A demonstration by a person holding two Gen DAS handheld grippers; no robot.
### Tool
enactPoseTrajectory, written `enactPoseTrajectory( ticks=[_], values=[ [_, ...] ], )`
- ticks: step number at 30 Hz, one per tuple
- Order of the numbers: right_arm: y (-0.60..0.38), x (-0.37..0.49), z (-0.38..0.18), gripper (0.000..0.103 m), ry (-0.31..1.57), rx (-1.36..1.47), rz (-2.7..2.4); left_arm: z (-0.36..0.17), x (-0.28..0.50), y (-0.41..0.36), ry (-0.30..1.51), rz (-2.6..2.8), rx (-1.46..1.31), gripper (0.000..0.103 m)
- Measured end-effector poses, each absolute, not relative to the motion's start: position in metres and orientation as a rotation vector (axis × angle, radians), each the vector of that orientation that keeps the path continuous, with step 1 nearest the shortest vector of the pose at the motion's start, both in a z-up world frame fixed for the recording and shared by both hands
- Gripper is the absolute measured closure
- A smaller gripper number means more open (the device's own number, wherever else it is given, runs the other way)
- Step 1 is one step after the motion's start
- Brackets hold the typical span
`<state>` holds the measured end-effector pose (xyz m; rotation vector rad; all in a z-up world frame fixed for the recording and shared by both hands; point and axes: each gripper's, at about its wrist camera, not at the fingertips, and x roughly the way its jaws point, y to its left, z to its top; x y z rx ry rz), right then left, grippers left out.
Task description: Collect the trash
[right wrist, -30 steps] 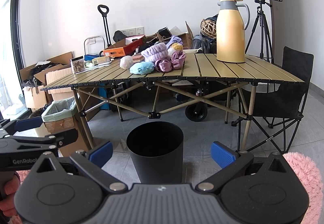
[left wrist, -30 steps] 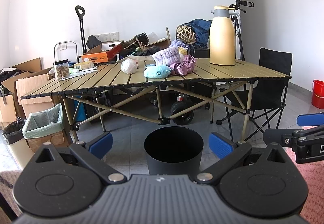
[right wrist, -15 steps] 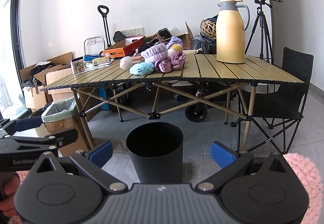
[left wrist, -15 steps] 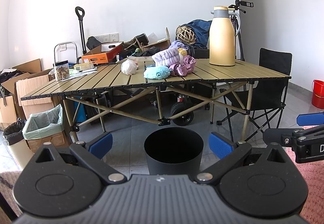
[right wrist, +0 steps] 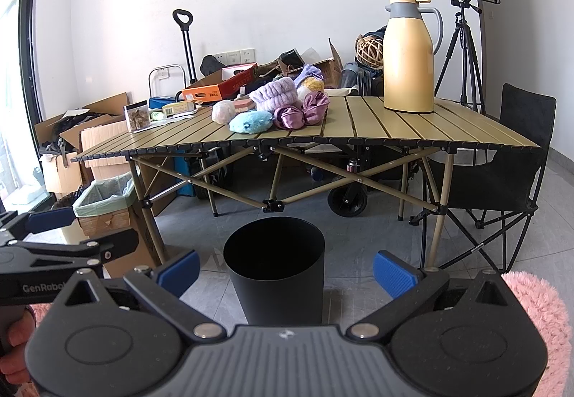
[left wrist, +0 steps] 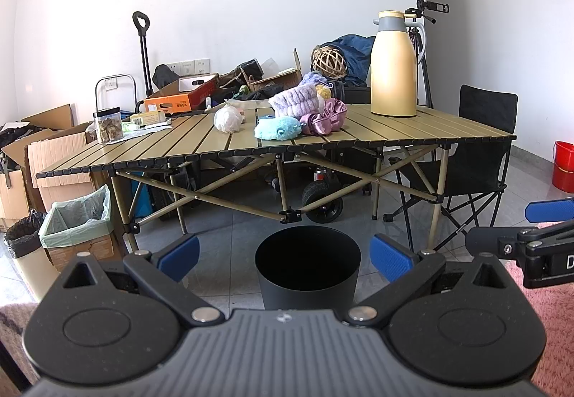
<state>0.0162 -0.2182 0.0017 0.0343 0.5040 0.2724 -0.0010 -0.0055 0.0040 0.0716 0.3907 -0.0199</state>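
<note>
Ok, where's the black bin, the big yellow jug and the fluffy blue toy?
black bin (right wrist: pixel 276 284): right wrist view, front wall.
yellow jug (right wrist: pixel 407 66): right wrist view, body.
fluffy blue toy (left wrist: pixel 278 128): left wrist view, middle.

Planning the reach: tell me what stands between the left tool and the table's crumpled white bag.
In the left wrist view, the black bin stands on the floor between the left tool and the white bag.
</note>
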Motion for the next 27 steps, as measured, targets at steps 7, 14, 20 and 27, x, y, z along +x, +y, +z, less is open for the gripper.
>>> enactPoseTrajectory(
  ticks=[7, 14, 20, 27],
  values=[
    [-0.219, 0.018, 0.001, 0.000, 0.503, 0.035, 0.275, 0.006, 0.000, -0.006, 0.389, -0.019, 0.074, 0.000],
    [-0.216, 0.023, 0.000, 0.000, 0.499, 0.033, 0.282, 0.005, 0.008, -0.002, 0.385, -0.011, 0.073, 0.000],
    [-0.213, 0.034, 0.001, 0.000, 0.491, 0.033, 0.289, 0.004, 0.019, 0.003, 0.385, -0.003, 0.071, 0.000],
    [-0.213, 0.050, 0.005, 0.000, 0.468, 0.030, 0.288, 0.004, 0.035, 0.008, 0.381, 0.006, 0.071, 0.000]
  ],
)
